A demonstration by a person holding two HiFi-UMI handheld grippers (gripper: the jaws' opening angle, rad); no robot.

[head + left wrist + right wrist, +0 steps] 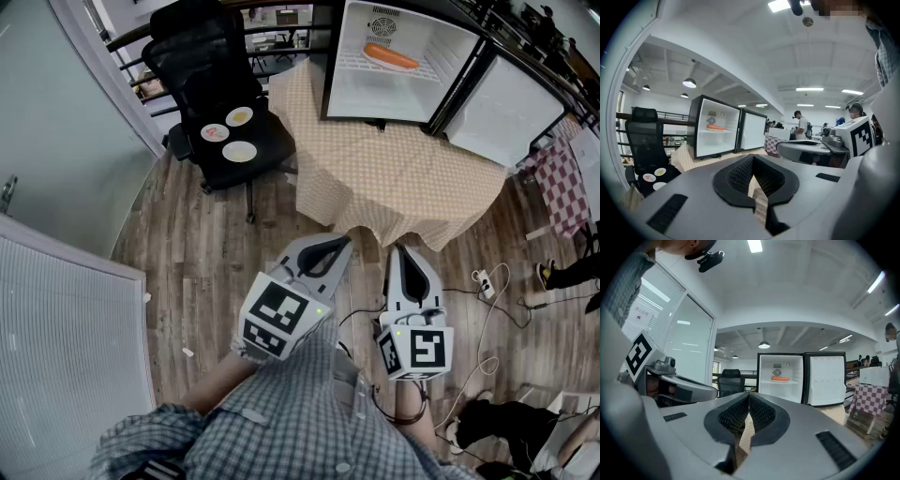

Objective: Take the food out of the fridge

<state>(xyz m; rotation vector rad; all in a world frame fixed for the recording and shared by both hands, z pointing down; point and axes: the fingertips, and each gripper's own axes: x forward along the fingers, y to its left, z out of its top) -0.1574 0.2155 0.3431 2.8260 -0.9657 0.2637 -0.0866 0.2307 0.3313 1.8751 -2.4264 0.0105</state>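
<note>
Food, an orange piece, lies on the upper shelf of the open fridge at 1 o'clock. Your left gripper and right gripper have jaws closed on nothing, well apart from it. I judge that everything is left to do.

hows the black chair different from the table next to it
The chair is black and carries three small plates; the table wears a tan checked cloth and carries the open fridge. The chair's seat is far smaller than the table top. Both stand on the wood floor.
</note>
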